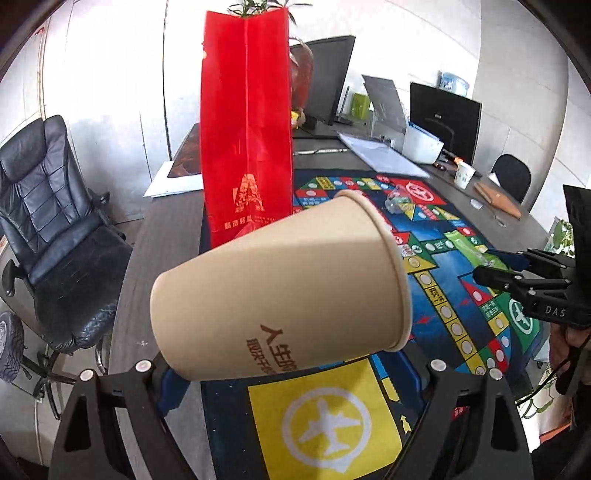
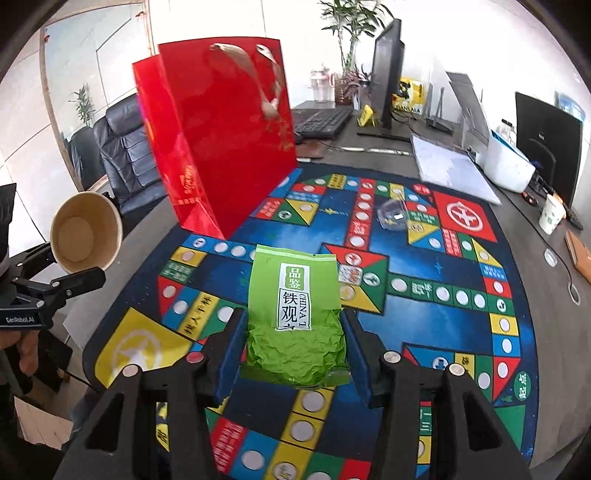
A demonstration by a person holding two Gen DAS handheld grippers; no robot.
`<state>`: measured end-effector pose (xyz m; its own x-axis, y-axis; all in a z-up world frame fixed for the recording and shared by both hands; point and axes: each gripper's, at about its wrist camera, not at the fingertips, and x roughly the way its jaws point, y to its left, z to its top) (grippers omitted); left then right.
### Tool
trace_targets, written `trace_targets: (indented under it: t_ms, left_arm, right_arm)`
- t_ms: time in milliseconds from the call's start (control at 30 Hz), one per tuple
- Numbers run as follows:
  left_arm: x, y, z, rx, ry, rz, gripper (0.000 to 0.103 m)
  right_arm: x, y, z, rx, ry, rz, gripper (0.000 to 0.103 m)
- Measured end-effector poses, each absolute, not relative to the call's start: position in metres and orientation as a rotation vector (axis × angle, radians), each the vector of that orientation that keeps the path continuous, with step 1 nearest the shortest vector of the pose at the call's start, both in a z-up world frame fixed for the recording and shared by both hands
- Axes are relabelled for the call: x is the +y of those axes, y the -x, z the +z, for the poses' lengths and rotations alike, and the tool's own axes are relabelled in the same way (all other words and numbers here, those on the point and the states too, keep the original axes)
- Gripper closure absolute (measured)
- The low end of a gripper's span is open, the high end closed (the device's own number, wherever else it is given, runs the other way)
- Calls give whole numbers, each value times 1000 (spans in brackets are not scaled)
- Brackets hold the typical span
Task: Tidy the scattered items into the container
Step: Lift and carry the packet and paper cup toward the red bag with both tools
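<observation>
Paper cup (image 1: 280, 288) tan, tilted, clamped in left gripper (image 1: 295, 369); right gripper (image 2: 291, 343) clamps crinkled green tea packet (image 2: 295, 314).

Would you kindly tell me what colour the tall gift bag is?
The gift bag is bright red with gold print, clearest in the right wrist view.

An office, long desk (image 2: 535, 317), monitors (image 2: 386, 74), keyboard (image 2: 325, 120), leather swivel chair (image 1: 55, 229), potted plant (image 2: 351, 29)
</observation>
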<state>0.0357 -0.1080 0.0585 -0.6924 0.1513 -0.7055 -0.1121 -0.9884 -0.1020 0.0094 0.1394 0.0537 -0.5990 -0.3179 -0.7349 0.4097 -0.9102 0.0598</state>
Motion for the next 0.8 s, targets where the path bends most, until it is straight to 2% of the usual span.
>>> trace_targets:
  t_ms: [400, 567, 800]
  left_arm:
    - [-142, -48, 77, -99, 1112, 2764, 11]
    - [-174, -37, 124, -101, 1018, 2749, 11]
    - [-208, -7, 206, -8, 924, 2749, 11]
  right_arm:
    - [97, -14, 81, 197, -1053, -2438, 48]
    - [79, 0, 129, 221, -948, -2403, 48]
    - [52, 27, 198, 290, -804, -2389, 48]
